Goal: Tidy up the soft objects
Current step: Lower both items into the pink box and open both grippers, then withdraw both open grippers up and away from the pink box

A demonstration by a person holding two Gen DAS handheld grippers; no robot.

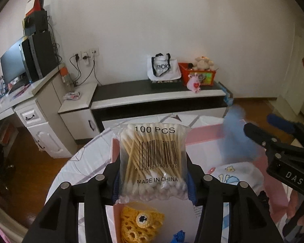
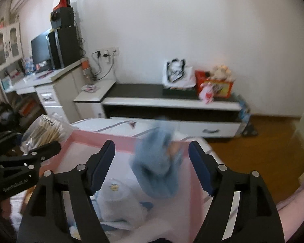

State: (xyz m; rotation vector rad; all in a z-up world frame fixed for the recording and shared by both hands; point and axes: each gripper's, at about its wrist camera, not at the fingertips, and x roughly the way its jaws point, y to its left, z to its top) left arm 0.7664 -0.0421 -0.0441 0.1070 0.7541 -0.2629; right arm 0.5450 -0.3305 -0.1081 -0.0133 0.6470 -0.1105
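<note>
My left gripper (image 1: 153, 166) is shut on a clear bag of cotton swabs (image 1: 154, 162), held above a pink storage box (image 1: 202, 135). The bag also shows at the left of the right wrist view (image 2: 44, 133). My right gripper (image 2: 152, 154) is open over the box (image 2: 103, 141). A blurred light-blue soft cloth (image 2: 158, 168) hangs in the air between its fingers, touching neither; it also shows in the left wrist view (image 1: 237, 135). A yellow crochet piece (image 1: 139, 222) and a white printed cloth (image 1: 237, 176) lie in the box.
The box sits on a bed with a white patterned sheet (image 1: 87, 162). Behind it stands a low black-and-white TV cabinet (image 1: 158, 99) with a white bag (image 1: 164, 68) and a red toy basket (image 1: 198, 74). A desk with monitor (image 1: 12, 64) is left.
</note>
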